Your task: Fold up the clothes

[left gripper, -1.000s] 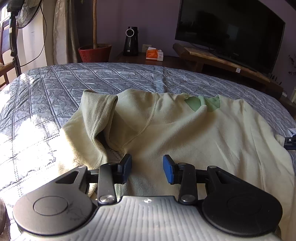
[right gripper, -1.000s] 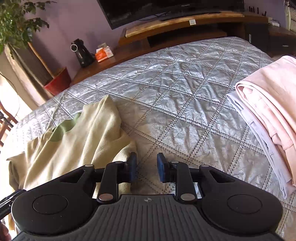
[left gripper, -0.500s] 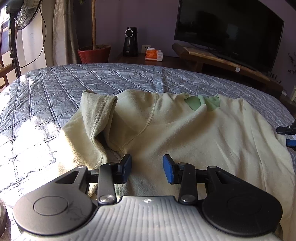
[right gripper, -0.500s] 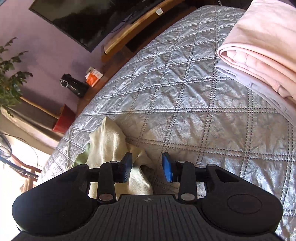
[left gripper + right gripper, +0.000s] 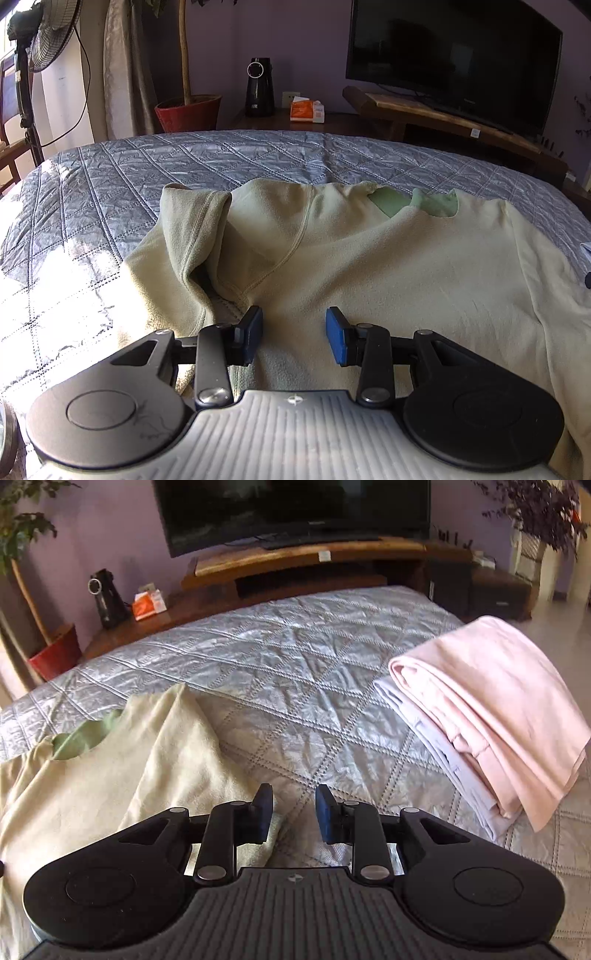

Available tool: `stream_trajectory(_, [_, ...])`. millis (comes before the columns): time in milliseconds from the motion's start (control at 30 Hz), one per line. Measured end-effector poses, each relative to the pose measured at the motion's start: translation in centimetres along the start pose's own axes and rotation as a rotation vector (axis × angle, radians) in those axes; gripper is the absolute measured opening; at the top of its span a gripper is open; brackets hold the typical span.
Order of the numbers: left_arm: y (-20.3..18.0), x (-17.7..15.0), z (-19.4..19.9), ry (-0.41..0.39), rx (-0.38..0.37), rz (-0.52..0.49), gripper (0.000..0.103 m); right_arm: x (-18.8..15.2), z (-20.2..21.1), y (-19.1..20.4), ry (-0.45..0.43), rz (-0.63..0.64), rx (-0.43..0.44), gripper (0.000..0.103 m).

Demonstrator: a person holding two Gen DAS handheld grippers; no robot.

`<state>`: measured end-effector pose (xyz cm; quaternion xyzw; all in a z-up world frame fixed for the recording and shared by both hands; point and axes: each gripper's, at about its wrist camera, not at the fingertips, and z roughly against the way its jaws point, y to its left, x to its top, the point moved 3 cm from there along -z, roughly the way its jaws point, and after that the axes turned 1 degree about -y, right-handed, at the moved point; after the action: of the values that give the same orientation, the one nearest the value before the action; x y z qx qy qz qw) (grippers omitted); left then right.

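A pale yellow-green fleece top (image 5: 369,266) lies spread on the grey quilted bed (image 5: 184,166), its green inner collar (image 5: 417,203) at the far edge. One sleeve (image 5: 192,229) is folded in over the left side. My left gripper (image 5: 293,334) is open and empty, just above the near part of the top. In the right wrist view the same top (image 5: 122,775) lies at the left. My right gripper (image 5: 293,812) is open and empty, at the top's right edge over the quilt (image 5: 295,686).
A stack of folded pink and white clothes (image 5: 491,716) lies on the bed at the right. Beyond the bed stand a TV on a wooden stand (image 5: 454,62), a red plant pot (image 5: 188,112), a black device (image 5: 260,88) and a fan (image 5: 44,37).
The right gripper has swung and levelled out, now looking toward the TV with the folded stack at its right. Its jaws have stayed open. The left gripper has barely moved.
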<state>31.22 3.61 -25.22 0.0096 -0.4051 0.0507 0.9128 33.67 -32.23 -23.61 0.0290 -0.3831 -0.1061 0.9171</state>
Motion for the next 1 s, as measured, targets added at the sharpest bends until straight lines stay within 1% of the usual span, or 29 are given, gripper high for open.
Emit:
stream_trajectory(33, [0.0, 0.0, -0.1, 0.001, 0.001, -0.002, 0.035, 0.1, 0.9, 0.5, -0.027, 0.022, 0.014, 0.032])
stream_trajectory(67, [0.0, 0.1, -0.1, 0.001, 0.001, -0.002, 0.035, 0.1, 2.0, 1.4, -0.05, 0.086, 0.021, 0.032])
stream_trajectory(100, [0.0, 0.1, -0.1, 0.003, 0.001, -0.001, 0.035, -0.2, 2.9, 2.8, -0.059, 0.183, 0.053, 0.032])
stream_trajectory(133, [0.1, 0.1, -0.1, 0.005, 0.0, 0.0, 0.035, -0.7, 3.9, 4.3, -0.064, 0.282, 0.083, 0.029])
stream_trajectory(167, [0.1, 0.2, -0.1, 0.006, -0.002, 0.004, 0.035, -1.5, 4.7, 5.9, -0.059, 0.391, 0.103, 0.029])
stream_trajectory(200, [0.2, 0.2, -0.2, 0.008, -0.004, 0.007, 0.035, -2.3, 5.4, 7.5, -0.062, 0.497, 0.1, 0.029])
stream_trajectory(233, [0.2, 0.3, -0.1, 0.01, -0.006, 0.01, 0.035, -2.9, 5.6, 8.3, -0.055, 0.543, 0.09, 0.034])
stream_trajectory(267, [0.3, 0.3, -0.1, 0.011, -0.007, 0.012, 0.035, -3.5, 5.1, 8.7, -0.001, 0.56, 0.09, 0.04])
stream_trajectory(300, [0.3, 0.3, -0.1, 0.012, -0.008, 0.014, 0.035, -4.3, 3.9, 8.9, 0.113, 0.547, 0.118, 0.044])
stream_trajectory(333, [0.4, 0.2, -0.1, 0.013, -0.009, 0.014, 0.035, -4.8, 3.3, 8.9, 0.162, 0.542, 0.121, 0.039])
stream_trajectory(367, [0.5, 0.2, 0.0, 0.013, -0.009, 0.013, 0.035, -5.1, 3.7, 8.9, 0.134, 0.555, 0.102, 0.039])
stream_trajectory(433, [0.6, 0.3, 0.0, 0.013, -0.009, 0.011, 0.035, -5.2, 6.2, 9.3, 0.072, 0.541, 0.124, 0.04])
stream_trajectory(467, [0.6, 0.3, 0.1, 0.011, -0.006, 0.011, 0.035, -5.5, 7.8, 9.5, 0.067, 0.512, 0.153, 0.045])
stream_trajectory(500, [0.7, 0.4, 0.2, 0.008, -0.001, 0.012, 0.034, -6.4, 9.7, 9.8, 0.071, 0.5, 0.167, 0.061])
stream_trajectory(533, [0.7, 0.5, 0.3, 0.005, 0.004, 0.013, 0.033, -7.4, 11.4, 10.2, 0.077, 0.493, 0.183, 0.072])
stream_trajectory(633, [0.4, 0.8, 0.9, -0.031, 0.023, -0.004, 0.035, -10.8, 14.4, 11.5, 0.136, 0.534, 0.24, 0.07])
stream_trajectory(667, [0.3, 0.9, 1.2, -0.043, 0.03, -0.009, 0.035, -11.8, 14.7, 12.2, 0.145, 0.569, 0.242, 0.069])
stream_trajectory(733, [0.5, 1.0, 1.5, -0.053, 0.032, -0.004, 0.035, -13.3, 15.0, 13.5, 0.162, 0.65, 0.244, 0.057])
stream_trajectory(800, [0.8, 1.0, 1.6, -0.052, 0.034, 0.003, 0.035, -14.8, 14.7, 14.6, 0.19, 0.71, 0.25, 0.051])
stream_trajectory(867, [1.2, 1.1, 1.6, -0.048, 0.039, 0.014, 0.035, -15.9, 14.2, 15.1, 0.204, 0.728, 0.234, 0.05])
stream_trajectory(900, [1.4, 1.1, 1.6, -0.046, 0.041, 0.02, 0.035, -16.2, 13.9, 15.1, 0.205, 0.72, 0.223, 0.042])
stream_trajectory(933, [1.5, 1.2, 1.6, -0.045, 0.041, 0.025, 0.035, -16.1, 13.8, 14.8, 0.196, 0.683, 0.221, 0.029])
stream_trajectory(967, [1.7, 1.2, 1.6, -0.044, 0.039, 0.029, 0.035, -15.9, 13.7, 14.4, 0.187, 0.645, 0.219, 0.019])
stream_trajectory(1000, [1.8, 1.2, 1.6, -0.045, 0.039, 0.03, 0.035, -15.7, 13.6, 14.1, 0.179, 0.607, 0.218, 0.001])
